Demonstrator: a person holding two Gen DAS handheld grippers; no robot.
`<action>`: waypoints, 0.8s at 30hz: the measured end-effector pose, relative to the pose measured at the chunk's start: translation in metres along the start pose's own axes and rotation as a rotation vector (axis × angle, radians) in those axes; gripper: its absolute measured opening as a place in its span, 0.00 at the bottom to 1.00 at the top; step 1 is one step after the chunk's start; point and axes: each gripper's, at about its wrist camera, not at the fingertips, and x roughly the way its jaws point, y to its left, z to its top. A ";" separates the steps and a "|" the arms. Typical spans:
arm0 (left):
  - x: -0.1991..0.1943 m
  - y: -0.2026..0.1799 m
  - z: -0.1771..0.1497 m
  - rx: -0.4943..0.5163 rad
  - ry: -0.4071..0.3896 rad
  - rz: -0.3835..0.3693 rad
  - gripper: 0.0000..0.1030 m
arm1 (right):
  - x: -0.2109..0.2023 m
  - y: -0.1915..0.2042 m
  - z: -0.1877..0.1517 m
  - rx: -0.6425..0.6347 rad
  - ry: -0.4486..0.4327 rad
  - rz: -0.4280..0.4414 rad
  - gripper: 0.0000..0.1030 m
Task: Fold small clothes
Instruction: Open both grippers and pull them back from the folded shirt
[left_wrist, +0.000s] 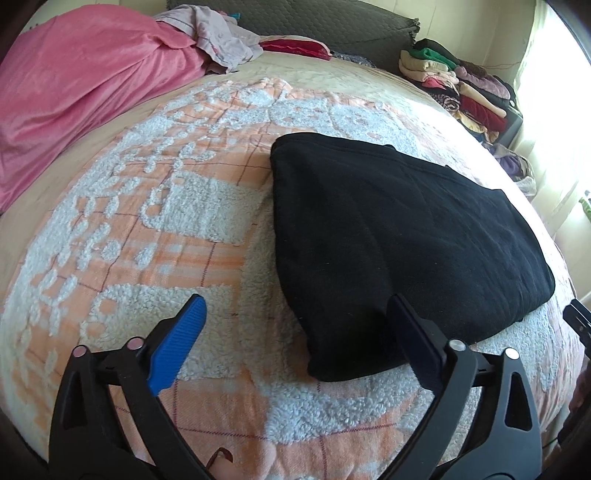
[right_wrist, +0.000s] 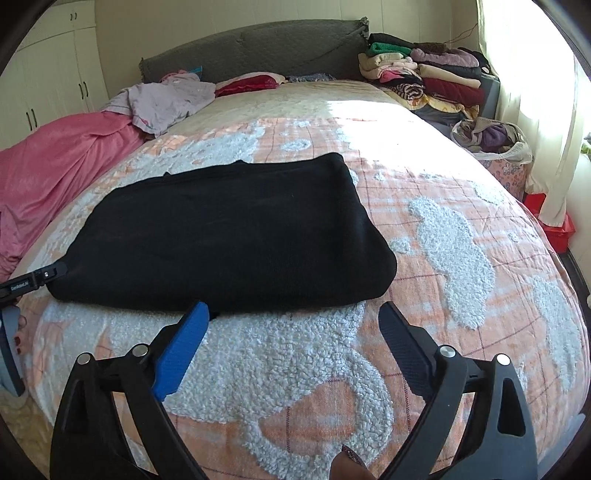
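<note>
Both the left gripper (left_wrist: 295, 332) and right gripper (right_wrist: 295, 332) are spread, empty. A careless regrasp could drag the folded black garment (right_wrist: 229, 232) open on the fuzzy bed (right_wrist: 443, 240).

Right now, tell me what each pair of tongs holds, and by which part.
Nothing. The left tongs and right tongs both stand open, at the near edge of the folded black garment, gripping none of it.

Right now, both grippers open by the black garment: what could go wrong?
1. The left gripper straddles a near corner of the folded black garment; closing or dragging could undo the fold.
2. The right gripper sits at the garment's near edge; its fingers might snag the fluffy bedspread.
</note>
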 end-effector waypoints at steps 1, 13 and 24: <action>-0.001 0.003 0.000 -0.012 0.000 0.007 0.91 | -0.004 0.001 0.000 -0.006 -0.007 0.004 0.90; -0.020 0.033 0.011 -0.075 -0.029 0.091 0.91 | -0.030 0.056 0.016 -0.133 -0.083 0.062 0.94; -0.037 0.074 0.030 -0.101 -0.058 0.183 0.91 | -0.027 0.108 0.025 -0.244 -0.098 0.126 0.94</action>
